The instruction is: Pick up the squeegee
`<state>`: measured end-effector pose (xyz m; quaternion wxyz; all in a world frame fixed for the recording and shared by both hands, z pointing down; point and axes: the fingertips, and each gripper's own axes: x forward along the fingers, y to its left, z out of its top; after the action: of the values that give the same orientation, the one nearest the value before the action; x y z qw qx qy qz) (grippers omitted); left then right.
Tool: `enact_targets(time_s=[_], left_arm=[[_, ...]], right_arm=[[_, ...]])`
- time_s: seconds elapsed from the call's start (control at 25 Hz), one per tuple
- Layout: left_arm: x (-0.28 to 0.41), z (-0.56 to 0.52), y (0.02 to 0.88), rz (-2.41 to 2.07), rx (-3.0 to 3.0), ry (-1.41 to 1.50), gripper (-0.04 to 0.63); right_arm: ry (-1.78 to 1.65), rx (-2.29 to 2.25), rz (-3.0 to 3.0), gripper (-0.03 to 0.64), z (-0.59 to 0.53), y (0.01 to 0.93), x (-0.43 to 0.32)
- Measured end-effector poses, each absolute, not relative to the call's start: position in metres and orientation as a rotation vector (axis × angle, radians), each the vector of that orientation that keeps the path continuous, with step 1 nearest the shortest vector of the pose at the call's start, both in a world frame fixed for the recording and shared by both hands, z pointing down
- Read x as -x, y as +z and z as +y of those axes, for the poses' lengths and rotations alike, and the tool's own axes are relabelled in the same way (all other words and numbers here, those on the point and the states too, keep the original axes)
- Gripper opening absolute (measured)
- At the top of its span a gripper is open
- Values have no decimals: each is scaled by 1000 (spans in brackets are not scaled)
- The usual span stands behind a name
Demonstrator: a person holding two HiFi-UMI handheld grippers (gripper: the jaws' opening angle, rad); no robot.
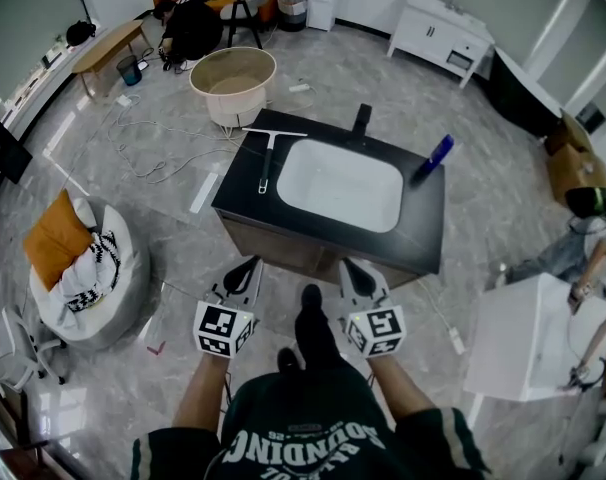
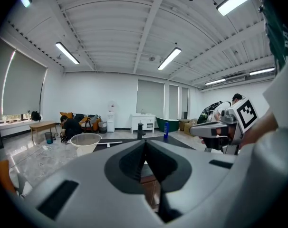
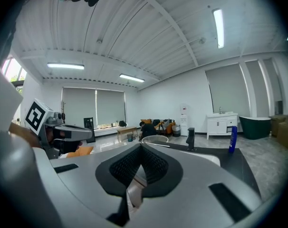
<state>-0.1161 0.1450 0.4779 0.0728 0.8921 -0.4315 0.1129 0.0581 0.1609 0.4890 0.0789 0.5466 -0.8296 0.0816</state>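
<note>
1. Left tool (image 1: 245, 265), at the lower centre of the head view, has its jaws pressed together with nothing between them. The right tool (image 1: 355, 268) just beside it is likewise closed and empty. Reaching the handle like that would only shove it, so the jaws need to part first.
2. Both tools hang at the near edge of the black table (image 1: 423, 218), well apart from the squeegee (image 1: 268, 158). It lies flat in the table's upper-left part, handle toward the person and blade near the far edge.
3. With the handle flat on the table there is probably little room under it. Closing off-centre could scrape the surface or make the handle skid sideways.
4. A push away from the person could slide the squeegee over the far or left edge, toward the round tub (image 1: 233, 78) on the floor beyond.
5. A reach with the right tool would cross the white sink (image 1: 338, 183), near the faucet (image 1: 361, 120) and the blue bottle (image 1: 433, 158), and might knock them. The left tool looks the safer choice.
6. A grip at the very end of the handle may let the blade end droop and twist in the jaws.
</note>
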Motion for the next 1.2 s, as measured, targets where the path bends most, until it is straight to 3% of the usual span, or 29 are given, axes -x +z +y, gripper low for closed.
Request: enact_targets(time_s=[1.2], left_arm=[[87,-131,508,-1408,-2474,423,2]], right_arm=[[287,-1349,-2632,0,-154,505,-63]])
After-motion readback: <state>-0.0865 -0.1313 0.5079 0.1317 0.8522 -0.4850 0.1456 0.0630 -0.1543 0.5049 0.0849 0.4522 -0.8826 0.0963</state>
